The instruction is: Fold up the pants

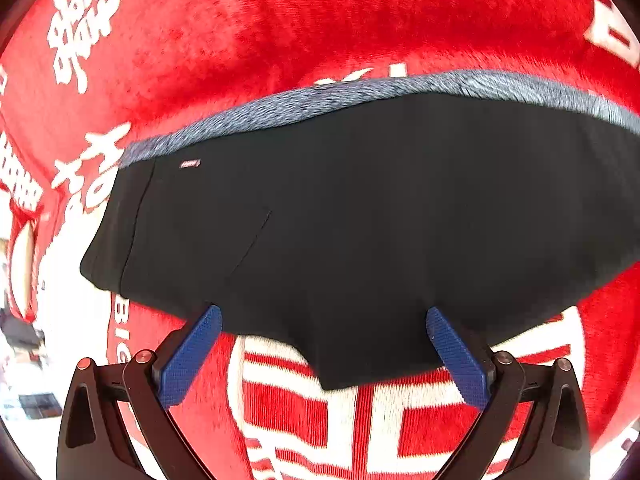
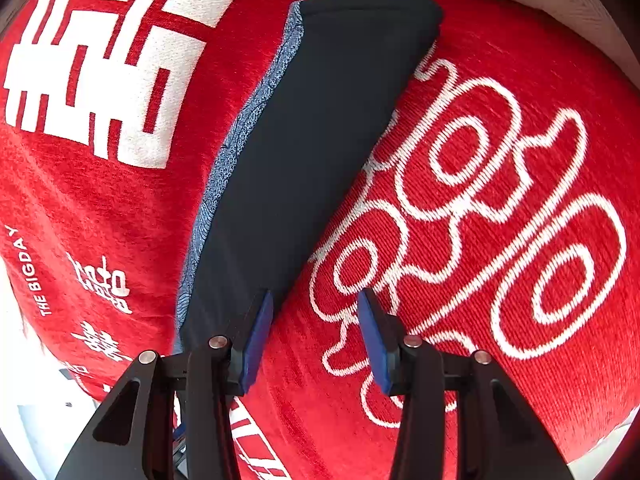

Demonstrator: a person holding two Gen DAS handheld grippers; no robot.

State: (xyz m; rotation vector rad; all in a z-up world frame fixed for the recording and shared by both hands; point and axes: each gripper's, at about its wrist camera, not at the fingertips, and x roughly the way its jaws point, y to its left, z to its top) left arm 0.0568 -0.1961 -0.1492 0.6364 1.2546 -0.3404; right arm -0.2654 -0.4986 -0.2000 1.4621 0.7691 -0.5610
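1. On the red woven blanket with white lettering (image 1: 360,28) lie the folded black fabric pants with a blue-grey patterned waistband (image 1: 360,216) — flat.
2. Left gripper (image 1: 324,324) — blue-padded fingers spread wide, holding nothing.
3. Right gripper (image 2: 316,308): fingers parted, empty, beside the pants' edge.

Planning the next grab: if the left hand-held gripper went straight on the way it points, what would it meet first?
Probably the black pants: the open left hand-held gripper straddles their near edge above the red blanket. Depth is unclear.

"THE BIGDAY" on red blanket (image 2: 120,208), Chinese chars
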